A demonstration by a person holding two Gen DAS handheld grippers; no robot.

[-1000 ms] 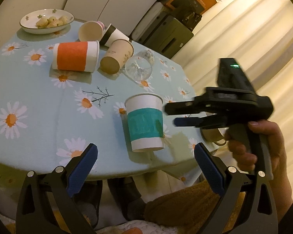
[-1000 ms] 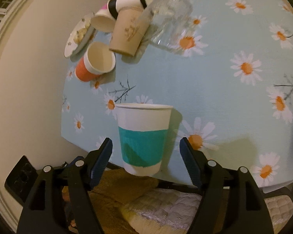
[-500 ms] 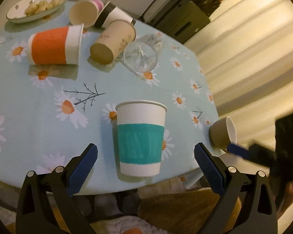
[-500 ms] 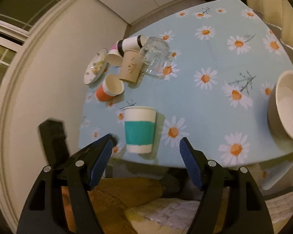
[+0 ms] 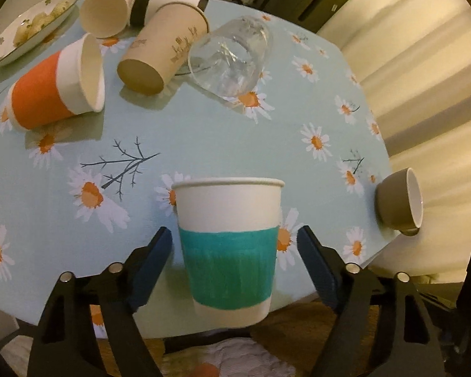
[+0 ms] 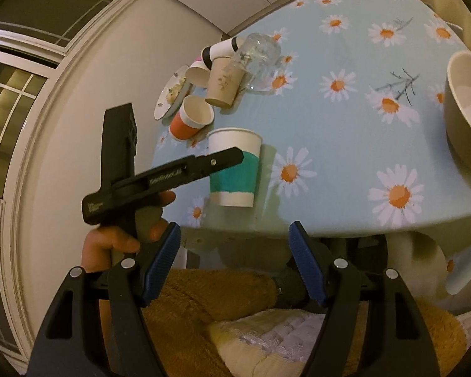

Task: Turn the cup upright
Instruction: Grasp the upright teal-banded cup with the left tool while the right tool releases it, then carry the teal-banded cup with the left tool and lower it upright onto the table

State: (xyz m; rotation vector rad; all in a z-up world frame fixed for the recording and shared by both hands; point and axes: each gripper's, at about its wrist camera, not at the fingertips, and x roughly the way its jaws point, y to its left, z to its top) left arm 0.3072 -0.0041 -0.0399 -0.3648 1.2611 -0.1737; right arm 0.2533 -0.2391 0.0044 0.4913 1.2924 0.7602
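A white paper cup with a teal band (image 5: 229,248) stands upright near the table's front edge; it also shows in the right wrist view (image 6: 234,167). My left gripper (image 5: 235,262) is open, its blue pads on either side of the cup without touching it. My right gripper (image 6: 235,265) is open and empty, held back below the table edge. The left gripper's body (image 6: 160,179) crosses in front of the cup in the right wrist view.
An orange cup (image 5: 55,88), a beige cup (image 5: 163,53), a pink cup (image 5: 108,11), a black-banded cup (image 5: 166,0) and a glass (image 5: 232,59) lie on their sides at the back. A plate of food (image 5: 28,28) sits far left. A brown ceramic cup (image 5: 400,202) lies at the right edge.
My left gripper has moved in around the teal cup. My right gripper has pulled back away from the cup and below the table edge.
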